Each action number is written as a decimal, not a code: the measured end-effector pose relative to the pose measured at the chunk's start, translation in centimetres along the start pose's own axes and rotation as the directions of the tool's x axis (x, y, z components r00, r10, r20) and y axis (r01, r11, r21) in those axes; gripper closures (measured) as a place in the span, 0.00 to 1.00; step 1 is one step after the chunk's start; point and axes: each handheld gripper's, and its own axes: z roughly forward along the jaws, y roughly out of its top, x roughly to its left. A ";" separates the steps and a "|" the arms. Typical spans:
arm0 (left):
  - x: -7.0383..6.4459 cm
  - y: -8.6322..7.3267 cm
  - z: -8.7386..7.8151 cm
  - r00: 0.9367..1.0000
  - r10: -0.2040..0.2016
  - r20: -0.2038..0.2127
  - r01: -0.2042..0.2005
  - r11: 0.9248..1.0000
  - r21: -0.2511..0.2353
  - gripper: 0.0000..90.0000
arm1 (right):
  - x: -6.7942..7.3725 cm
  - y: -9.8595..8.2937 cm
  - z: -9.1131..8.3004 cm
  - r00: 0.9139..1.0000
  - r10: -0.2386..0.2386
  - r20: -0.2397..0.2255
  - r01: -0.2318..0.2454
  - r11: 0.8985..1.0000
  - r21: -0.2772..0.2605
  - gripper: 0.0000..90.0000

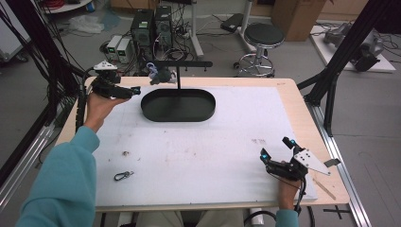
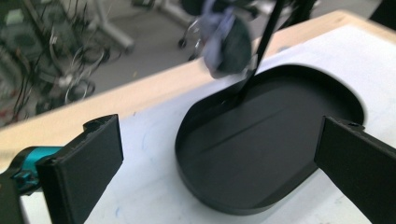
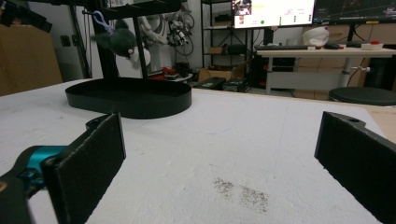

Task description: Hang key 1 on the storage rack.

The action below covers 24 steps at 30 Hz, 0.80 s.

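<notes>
Dark plush toy (image 1: 162,75), seemingly hanging from stand (image 1: 178,71)

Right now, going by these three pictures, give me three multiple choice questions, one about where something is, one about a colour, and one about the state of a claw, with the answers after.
1. Where does the small metal clip lie on the white mat?
A. inside the tray
B. near the mat's front left corner
C. beside the right claw

2. What colour is the oval tray?
A. white
B. black
C. teal

3. How is the left claw?
A. shut on the plush toy
B. shut on the clip
C. open, holding nothing

Answers:
1. B: in the high view the clip lies on the mat's near left part, far from the tray and from the right claw.
2. B: the tray looks black in all three views.
3. C: in the left gripper view its jaws stand wide apart with nothing between them, and the plush toy hangs from the stand's crossbar.
</notes>
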 end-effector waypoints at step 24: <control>-5.1 -7.2 -10.5 0.976 0.194 0.097 -0.142 0.911 -0.386 0.02 | 0.2 0.0 -0.1 1.000 -0.011 0.000 0.011 1.000 -0.001 0.01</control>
